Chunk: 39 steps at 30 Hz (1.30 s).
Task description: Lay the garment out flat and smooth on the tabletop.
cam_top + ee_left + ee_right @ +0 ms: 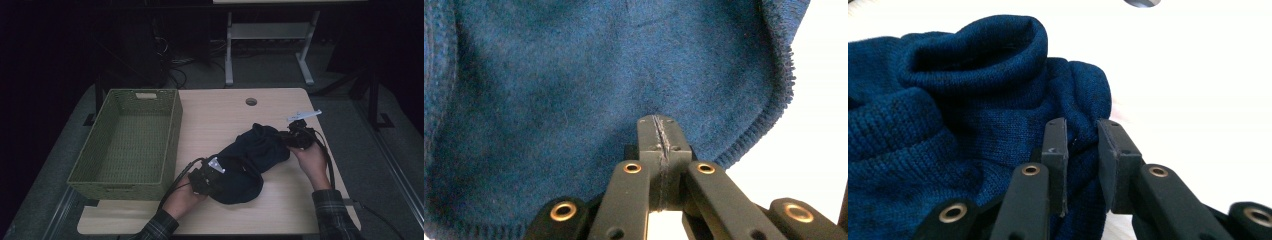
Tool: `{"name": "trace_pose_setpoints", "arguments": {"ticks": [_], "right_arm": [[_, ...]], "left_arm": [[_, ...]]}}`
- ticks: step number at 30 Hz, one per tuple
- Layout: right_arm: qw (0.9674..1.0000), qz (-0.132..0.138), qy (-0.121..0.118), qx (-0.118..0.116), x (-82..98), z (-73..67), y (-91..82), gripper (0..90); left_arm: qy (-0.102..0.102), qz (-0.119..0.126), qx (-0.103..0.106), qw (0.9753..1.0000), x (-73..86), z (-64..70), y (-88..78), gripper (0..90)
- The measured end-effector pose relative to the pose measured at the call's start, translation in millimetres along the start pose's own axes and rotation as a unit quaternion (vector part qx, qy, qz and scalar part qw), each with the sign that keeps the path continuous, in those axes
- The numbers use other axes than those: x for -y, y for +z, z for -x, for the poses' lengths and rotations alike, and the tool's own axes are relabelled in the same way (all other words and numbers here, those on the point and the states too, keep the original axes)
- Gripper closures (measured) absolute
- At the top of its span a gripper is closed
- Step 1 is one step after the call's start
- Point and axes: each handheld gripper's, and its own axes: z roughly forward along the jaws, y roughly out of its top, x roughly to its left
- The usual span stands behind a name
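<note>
A dark blue knitted garment (252,157) lies bunched on the light wooden table (220,112). At its near-left end is my left gripper (215,176). In the left gripper view the jaws are shut, tips (659,132) together over the cloth (574,75), and I cannot tell whether fabric is caught. At the garment's far-right end my right gripper (290,139) points into it. In the right gripper view a fold of the knit (973,100) is pinched between the pads of that gripper (1082,142).
A green woven basket (172,135), with nothing in it, stands on the left part of the table. A round cable hole (251,101) is near the far edge. Behind the table stands a white desk frame (229,50) on the floor.
</note>
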Motion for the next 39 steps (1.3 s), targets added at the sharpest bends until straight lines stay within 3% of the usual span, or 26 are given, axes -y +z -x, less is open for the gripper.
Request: {"name": "trace_pose_setpoints", "arguments": {"ticks": [4,13,14,22,26,33,37,39], "right_arm": [[0.9999,0.003,-0.009,0.011,-9.0,3.2,-5.9,74.8],[0.9991,0.0,-0.018,0.039,-34.4,25.9,-8.5,75.0],[0.999,-0.005,-0.009,0.043,-37.0,34.8,-4.7,75.0],[0.9979,-0.034,0.015,0.053,-34.0,64.9,23.7,75.1],[0.9972,-0.046,0.033,0.05,-26.6,73.2,39.4,75.1],[0.9956,-0.067,0.046,0.047,-12.8,75.4,58.6,74.6],[0.9962,-0.06,0.054,0.032,-11.1,75.4,58.4,66.3],[0.9973,-0.04,0.055,0.027,-14.3,74.5,47.5,54.9]], "left_arm": [[0.005,-0.004,-0.003,1.0,-0.3,-0.1,-0.3,89.9],[0.004,-0.005,-0.003,1.0,-0.5,0.3,-0.3,89.9],[0.005,-0.005,-0.003,1.0,-0.5,0.4,-0.4,89.9],[0.006,-0.006,-0.005,0.9999,-0.9,1.2,-0.4,90.0],[0.003,-0.004,-0.004,1.0,-0.8,1.3,-0.2,90.0],[0.005,-0.004,-0.007,1.0,-1.0,1.9,-0.1,90.0],[0.006,-0.004,-0.007,1.0,-1.0,1.8,-0.1,90.0],[0.008,-0.003,-0.002,1.0,-0.5,0.5,-0.3,90.0]]}}
